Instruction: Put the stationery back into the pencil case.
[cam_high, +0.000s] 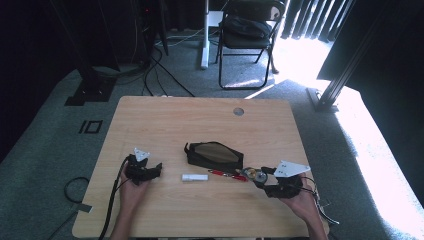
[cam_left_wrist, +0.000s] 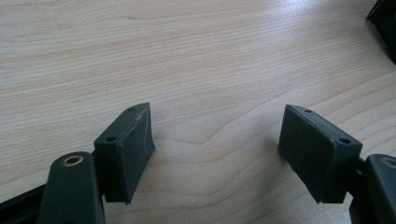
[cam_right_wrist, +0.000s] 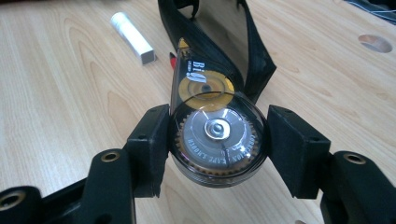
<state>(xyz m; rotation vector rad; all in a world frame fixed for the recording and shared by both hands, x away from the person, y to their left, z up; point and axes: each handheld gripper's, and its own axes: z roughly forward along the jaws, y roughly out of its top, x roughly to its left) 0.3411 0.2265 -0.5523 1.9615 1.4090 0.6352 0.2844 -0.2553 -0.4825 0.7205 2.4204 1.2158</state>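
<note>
right gripper (cam_right_wrist: 217, 135) clamps tape dispenser (cam_right_wrist: 215, 126), long axis toward pencil case (cam_high: 215, 155) | left gripper (cam_left_wrist: 217, 149) wide open, empty | wooden worktop (cam_high: 165, 120), carpet floor

Embossed around the inner wheel of the correction tape dispenser (cam_right_wrist: 218, 135): "TAPE KNOWN", partly legible; on its dark neck, white letters starting "Bi", the rest too small to read

A light wooden table (cam_high: 165, 120) stands on grey carpet (cam_high: 45, 145), with a round cable hole (cam_high: 238, 111) near its far edge. Beyond it sits a black folding chair (cam_high: 248, 35). Bright daylight falls across the floor at right, between dark curtains (cam_high: 320, 20).
</note>
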